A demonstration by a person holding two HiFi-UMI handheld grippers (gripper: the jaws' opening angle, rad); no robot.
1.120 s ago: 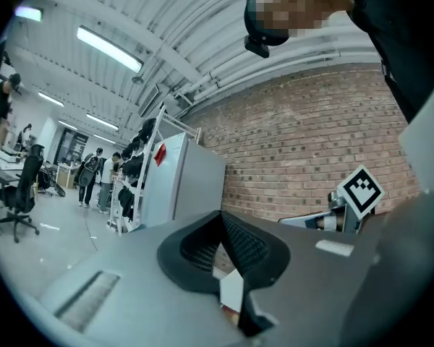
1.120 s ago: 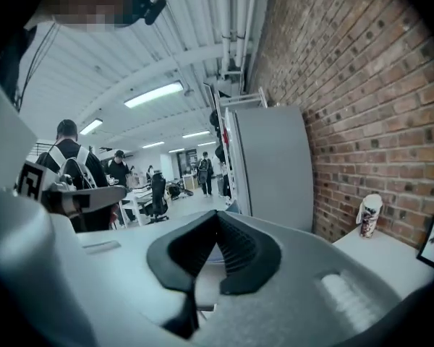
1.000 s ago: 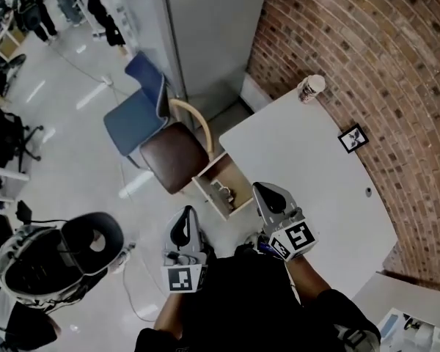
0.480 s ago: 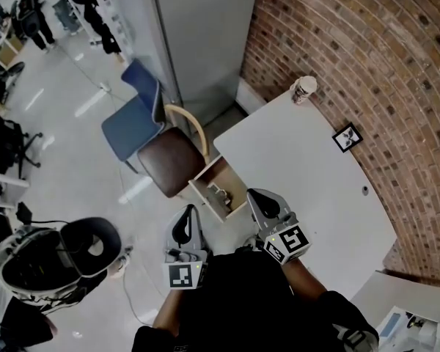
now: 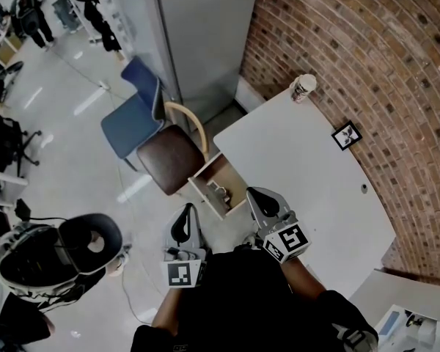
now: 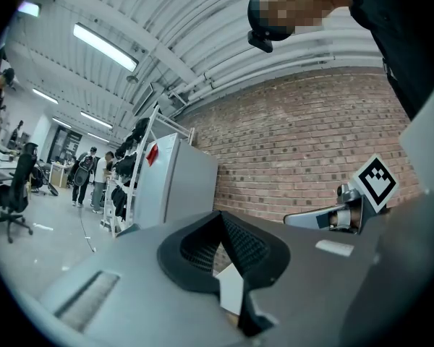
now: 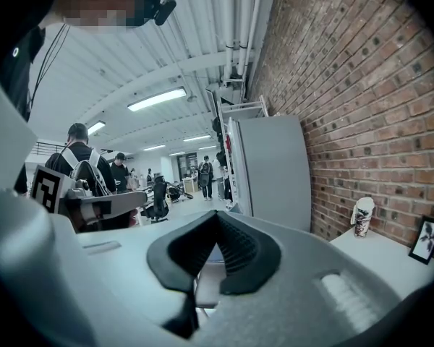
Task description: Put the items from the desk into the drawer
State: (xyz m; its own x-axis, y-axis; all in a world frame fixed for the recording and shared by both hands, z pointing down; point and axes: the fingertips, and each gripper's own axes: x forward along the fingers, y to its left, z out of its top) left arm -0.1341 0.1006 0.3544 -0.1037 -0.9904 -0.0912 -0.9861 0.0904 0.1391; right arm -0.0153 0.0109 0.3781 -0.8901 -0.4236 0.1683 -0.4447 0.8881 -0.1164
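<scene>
Pale drawer (image 5: 205, 200) holds small object (image 5: 221, 191); left gripper (image 5: 185, 218), right gripper (image 5: 264, 200) jaws closed, empty.

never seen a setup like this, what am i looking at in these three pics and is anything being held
A person holds a two-jaw tool in each hand. The top-down picture comes from a camera on their head: left gripper, right gripper. The other two come from cameras riding on each gripper, looking along its jaws. Both are shut and empty. On the white desk stand a paper cup and a small picture frame by the brick wall. The drawer is open.
</scene>
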